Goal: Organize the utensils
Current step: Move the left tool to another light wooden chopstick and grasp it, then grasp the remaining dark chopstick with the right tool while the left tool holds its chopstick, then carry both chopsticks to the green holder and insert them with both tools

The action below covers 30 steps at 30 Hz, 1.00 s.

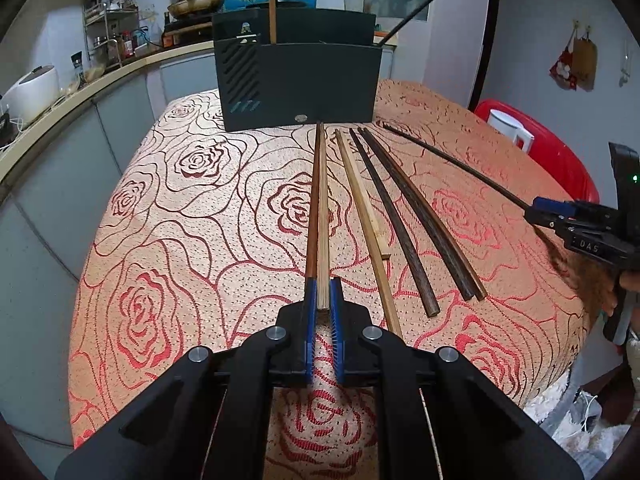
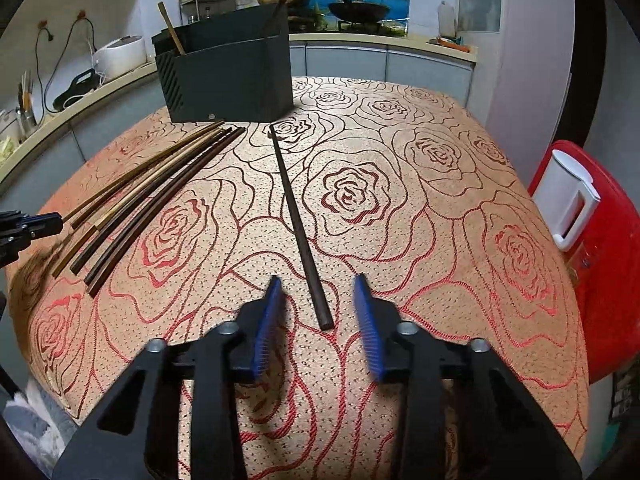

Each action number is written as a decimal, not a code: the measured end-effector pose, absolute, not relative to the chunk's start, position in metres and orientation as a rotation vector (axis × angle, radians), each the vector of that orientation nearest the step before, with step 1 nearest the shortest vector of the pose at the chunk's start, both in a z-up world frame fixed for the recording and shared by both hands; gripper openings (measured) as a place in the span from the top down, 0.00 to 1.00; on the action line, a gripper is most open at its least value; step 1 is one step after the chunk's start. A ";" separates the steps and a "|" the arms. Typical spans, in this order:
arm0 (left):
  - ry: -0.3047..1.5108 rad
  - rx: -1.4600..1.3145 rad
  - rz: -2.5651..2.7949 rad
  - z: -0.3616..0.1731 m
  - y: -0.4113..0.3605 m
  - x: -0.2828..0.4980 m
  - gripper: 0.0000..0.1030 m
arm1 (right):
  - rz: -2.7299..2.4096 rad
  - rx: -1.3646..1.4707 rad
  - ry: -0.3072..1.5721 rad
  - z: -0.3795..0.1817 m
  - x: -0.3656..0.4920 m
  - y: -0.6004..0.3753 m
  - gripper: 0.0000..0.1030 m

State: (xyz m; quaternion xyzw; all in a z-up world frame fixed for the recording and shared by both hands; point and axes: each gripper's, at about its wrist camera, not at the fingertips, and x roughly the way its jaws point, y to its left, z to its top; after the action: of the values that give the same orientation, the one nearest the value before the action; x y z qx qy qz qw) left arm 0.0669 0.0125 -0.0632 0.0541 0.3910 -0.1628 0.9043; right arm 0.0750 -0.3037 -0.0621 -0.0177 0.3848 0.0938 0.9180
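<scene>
Several chopsticks lie side by side on the rose-patterned tablecloth [image 1: 180, 208]. My left gripper [image 1: 323, 292] is shut on the near end of a reddish-brown chopstick [image 1: 318, 200] that points at the black utensil holder [image 1: 298, 80]. A light bamboo chopstick [image 1: 362, 204] and dark wooden chopsticks [image 1: 404, 208] lie to its right. My right gripper [image 2: 318, 304] is open, its jaws either side of the near end of a lone dark chopstick [image 2: 296, 216]. The holder [image 2: 228, 76] holds a bamboo chopstick [image 2: 172, 30] and a dark one.
A red stool [image 2: 612, 280] with a white jug [image 2: 568, 200] stands right of the table. A kitchen counter [image 1: 80, 84] with a rice cooker [image 1: 32, 92] and racks runs behind. The right gripper shows at the right edge of the left wrist view [image 1: 540, 210].
</scene>
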 end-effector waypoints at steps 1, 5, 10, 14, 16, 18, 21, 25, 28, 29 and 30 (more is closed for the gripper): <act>0.806 0.110 -0.336 -0.063 0.013 0.066 0.94 | 0.192 -0.041 0.785 -0.062 0.074 -0.303 0.78; 0.794 0.111 -0.334 -0.059 0.014 0.064 0.94 | 0.207 -0.058 0.782 -0.062 0.074 -0.299 0.91; 0.742 0.104 -0.323 -0.040 0.019 0.057 0.94 | 0.200 -0.056 0.775 -0.053 0.071 -0.295 0.92; 0.690 0.109 -0.308 -0.019 0.023 0.052 0.94 | 0.203 -0.022 0.710 -0.028 0.063 -0.298 0.92; 0.654 0.119 -0.298 -0.006 0.025 0.049 0.94 | 0.207 -0.002 0.673 -0.012 0.060 -0.301 0.92; 0.619 0.127 -0.293 0.007 0.026 0.048 0.94 | 0.217 0.020 0.627 0.006 0.056 -0.304 0.92; 0.574 0.135 -0.292 0.024 0.027 0.050 0.94 | 0.232 0.047 0.562 0.032 0.055 -0.307 0.92; 0.509 0.150 -0.291 0.051 0.024 0.057 0.94 | 0.258 0.073 0.489 0.063 0.060 -0.310 0.92; 0.473 0.164 -0.291 0.068 0.019 0.067 0.94 | 0.271 0.080 0.452 0.080 0.070 -0.310 0.92; 0.468 0.165 -0.293 0.073 0.017 0.072 0.94 | 0.274 0.079 0.441 0.087 0.076 -0.309 0.92; 0.464 0.167 -0.296 0.077 0.016 0.076 0.94 | 0.275 0.080 0.437 0.091 0.080 -0.308 0.92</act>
State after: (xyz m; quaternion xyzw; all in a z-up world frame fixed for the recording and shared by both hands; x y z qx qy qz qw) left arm 0.0764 0.0159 0.0769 0.0823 0.2286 -0.1461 0.9590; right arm 0.0800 -0.3083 0.0905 0.0397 0.2158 0.1362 0.9661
